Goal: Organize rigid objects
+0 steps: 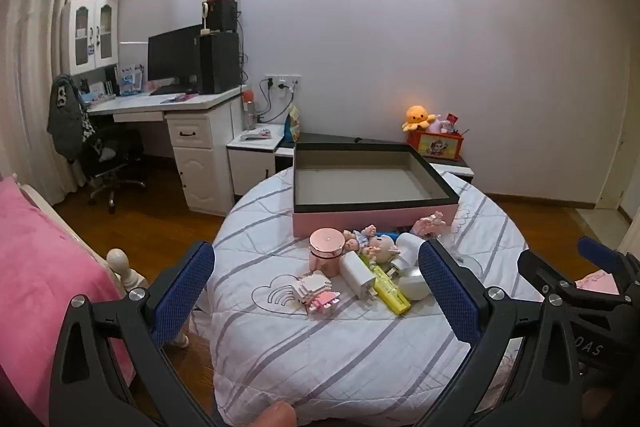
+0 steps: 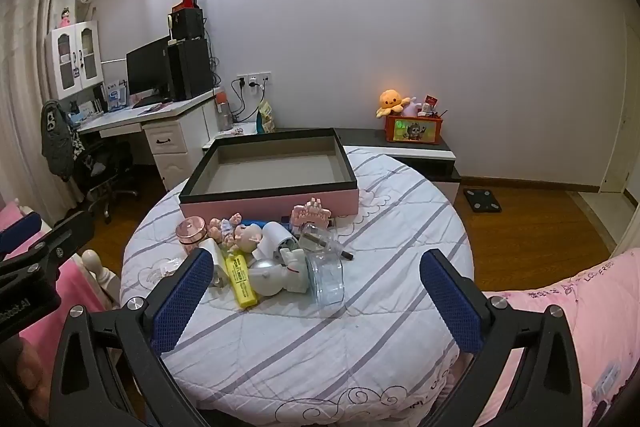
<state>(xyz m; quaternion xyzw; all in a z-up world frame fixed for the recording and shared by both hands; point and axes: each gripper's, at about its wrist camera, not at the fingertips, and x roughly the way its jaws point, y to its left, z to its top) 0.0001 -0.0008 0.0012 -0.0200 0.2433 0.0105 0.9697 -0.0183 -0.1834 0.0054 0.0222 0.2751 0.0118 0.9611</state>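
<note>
A round table under a white striped quilt (image 1: 320, 355) carries an empty pink box with a black rim (image 1: 372, 215) at its far side. In front of the box lies a heap: a rose-gold jar (image 1: 326, 249), a white charger (image 1: 358, 273), a yellow highlighter (image 1: 390, 289), a pink block toy (image 1: 318, 293) and a baby doll (image 1: 372, 245). The right wrist view adds an astronaut toy (image 2: 294, 267), a clear plastic container (image 2: 328, 279) and a pink block figure (image 2: 312, 213). My left gripper (image 1: 316, 291) and right gripper (image 2: 316, 299) hover short of the heap, both open and holding nothing.
A pink bed (image 1: 40, 287) with a bedpost (image 1: 120, 263) flanks the table's left, and a pink quilt (image 2: 580, 307) its right. A desk with a monitor (image 1: 176, 63), an office chair (image 1: 108, 155), a low cabinet with an orange toy box (image 1: 436, 145) and a floor scale (image 2: 482, 201) stand beyond.
</note>
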